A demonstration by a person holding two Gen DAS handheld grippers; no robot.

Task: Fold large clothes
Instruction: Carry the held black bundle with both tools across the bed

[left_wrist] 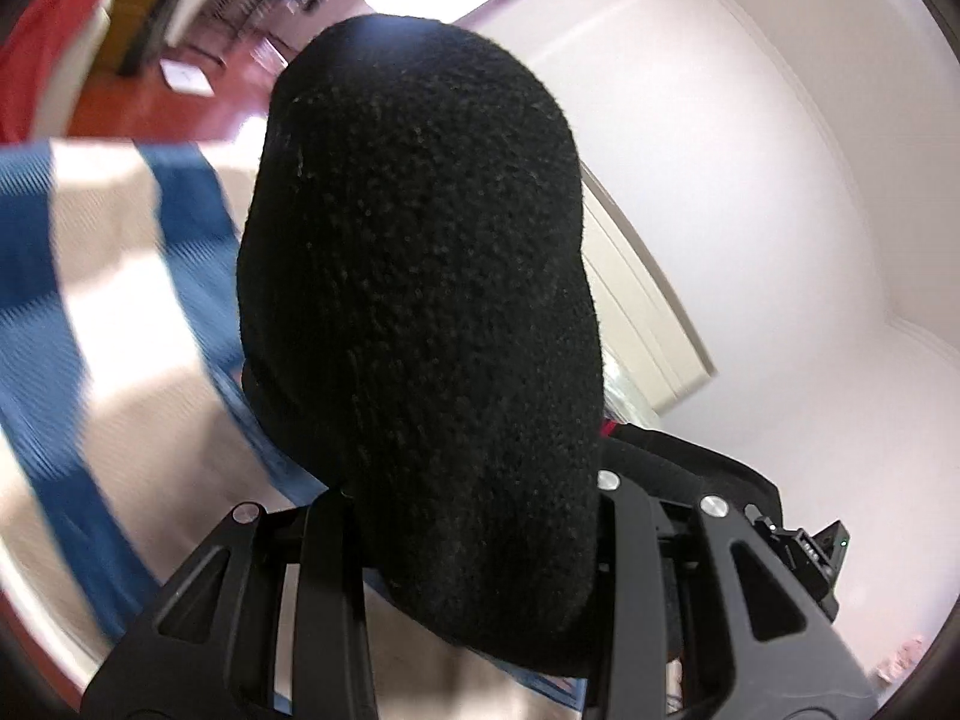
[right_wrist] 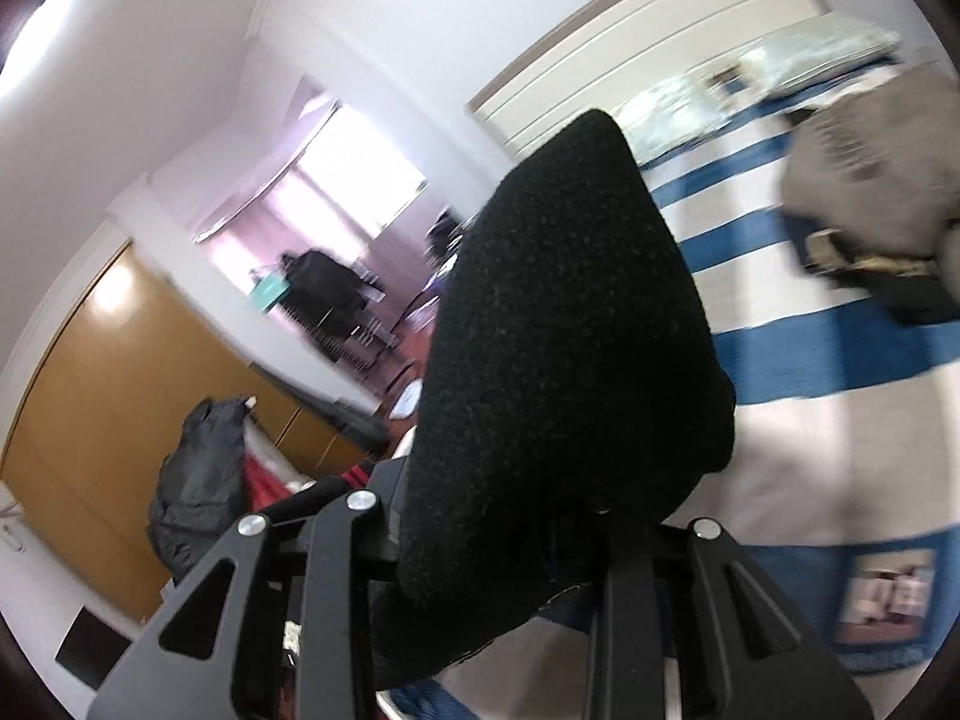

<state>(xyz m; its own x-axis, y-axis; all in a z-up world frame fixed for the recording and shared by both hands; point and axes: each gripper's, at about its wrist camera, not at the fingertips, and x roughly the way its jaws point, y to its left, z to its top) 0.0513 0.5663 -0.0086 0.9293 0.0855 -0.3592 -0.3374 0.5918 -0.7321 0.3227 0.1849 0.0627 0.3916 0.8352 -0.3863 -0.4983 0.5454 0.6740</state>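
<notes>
Black knit garment [left_wrist: 420, 324] is pinched by both the left gripper [left_wrist: 474, 510] and right gripper [right_wrist: 498, 516], raised above the striped bed [right_wrist: 810, 372]; folding appears unfinished.

One black knitted garment [left_wrist: 420, 324] is seen in the left wrist view, held in one left gripper [left_wrist: 474, 540]. One right gripper [right_wrist: 498, 546] is counted too. One striped bedcover [right_wrist: 798, 360] and one grey clothes pile [right_wrist: 870, 168] are seen.
</notes>
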